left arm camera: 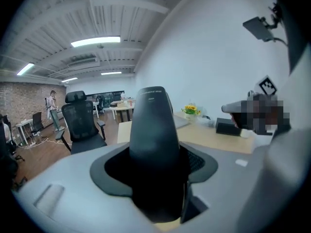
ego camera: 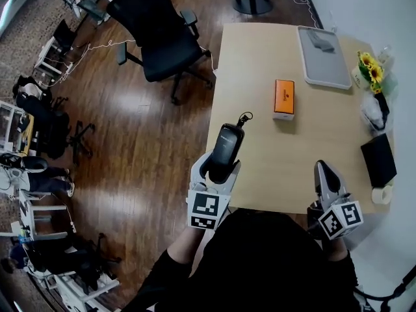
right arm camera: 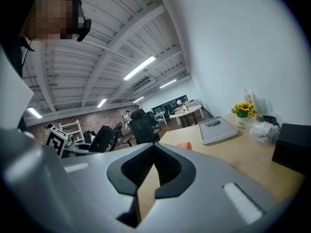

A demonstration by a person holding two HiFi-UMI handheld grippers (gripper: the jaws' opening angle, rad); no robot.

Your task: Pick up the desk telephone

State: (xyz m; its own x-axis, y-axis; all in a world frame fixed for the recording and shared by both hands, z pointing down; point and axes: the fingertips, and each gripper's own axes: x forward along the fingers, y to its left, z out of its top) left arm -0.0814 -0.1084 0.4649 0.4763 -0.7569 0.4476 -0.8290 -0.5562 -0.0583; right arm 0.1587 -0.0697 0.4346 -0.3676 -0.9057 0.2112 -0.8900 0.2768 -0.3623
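Observation:
A black telephone handset (ego camera: 225, 149) is held in the air over the near left part of the wooden table (ego camera: 260, 161). My left gripper (ego camera: 216, 171) is shut on its lower end. The handset points away from me, with a small cord loop (ego camera: 245, 117) at its far tip. In the left gripper view the handset (left arm camera: 154, 140) fills the gap between the jaws and stands up in front of the camera. My right gripper (ego camera: 325, 175) hovers at the table's near right edge. Its jaws are shut with nothing between them, as the right gripper (right arm camera: 148, 171) view also shows.
On the table lie an orange box (ego camera: 284, 98), a grey tray (ego camera: 323, 57) at the far side, sunflowers (ego camera: 372, 70), a plastic bag (ego camera: 372, 112), a black box (ego camera: 379, 159) and a tape roll (ego camera: 382, 195) along the right edge. A black office chair (ego camera: 156, 34) stands left of the table.

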